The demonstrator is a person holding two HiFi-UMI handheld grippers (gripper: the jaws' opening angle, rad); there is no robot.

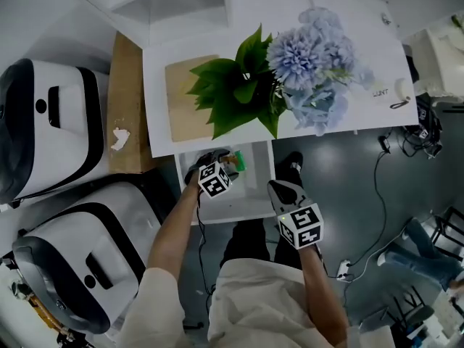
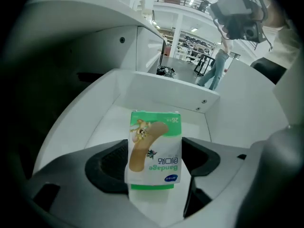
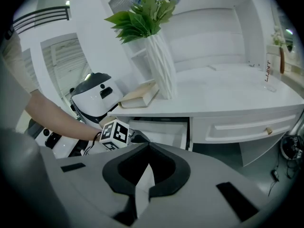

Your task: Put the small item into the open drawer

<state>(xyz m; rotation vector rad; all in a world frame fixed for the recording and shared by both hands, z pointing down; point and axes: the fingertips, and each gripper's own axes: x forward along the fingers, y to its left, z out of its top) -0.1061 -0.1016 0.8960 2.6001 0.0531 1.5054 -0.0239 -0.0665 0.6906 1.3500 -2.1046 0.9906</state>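
Evidently the bandage box point(image 2: 154, 148) is clamped between the jaws of the left gripper point(image 1: 223, 161) over the floor of the open drawer point(image 2: 166, 87), so only its release is left, while the right gripper point(image 3: 142, 177) is shut on nothing, back from that drawer.

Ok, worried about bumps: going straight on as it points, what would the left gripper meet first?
The left gripper's bandage box would likely touch the floor of the open drawer first, near its back wall; depth is unclear.
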